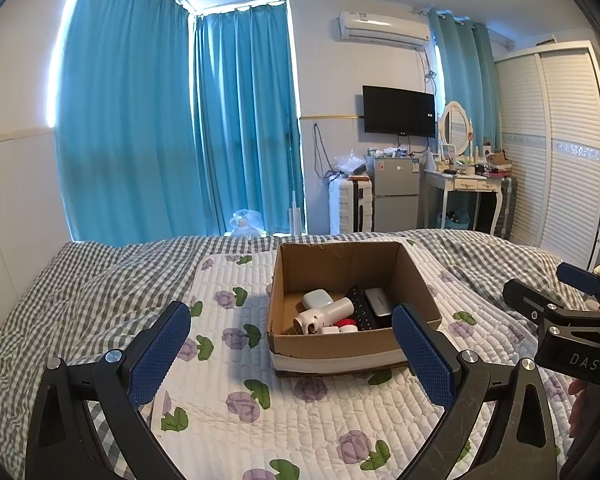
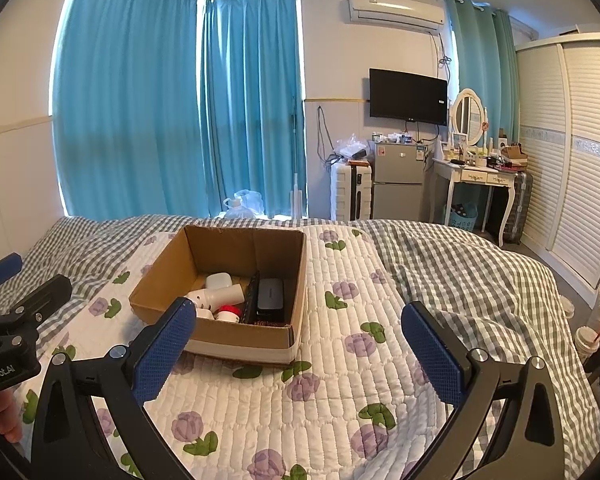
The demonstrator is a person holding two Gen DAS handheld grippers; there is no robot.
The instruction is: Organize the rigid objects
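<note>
Only right wrist shows cup (image 2: 587, 342) (bedside)

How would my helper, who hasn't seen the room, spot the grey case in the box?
On the white floral quilt sits an open brown cardboard box. The grey rounded rectangular case lies against its right wall, the only grey item, beside white pieces.

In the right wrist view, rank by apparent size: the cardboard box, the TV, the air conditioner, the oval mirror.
1. Cardboard box, though nearness to the camera inflates it.
2. TV and air conditioner: too alike to rank.
3. Oval mirror.
</note>
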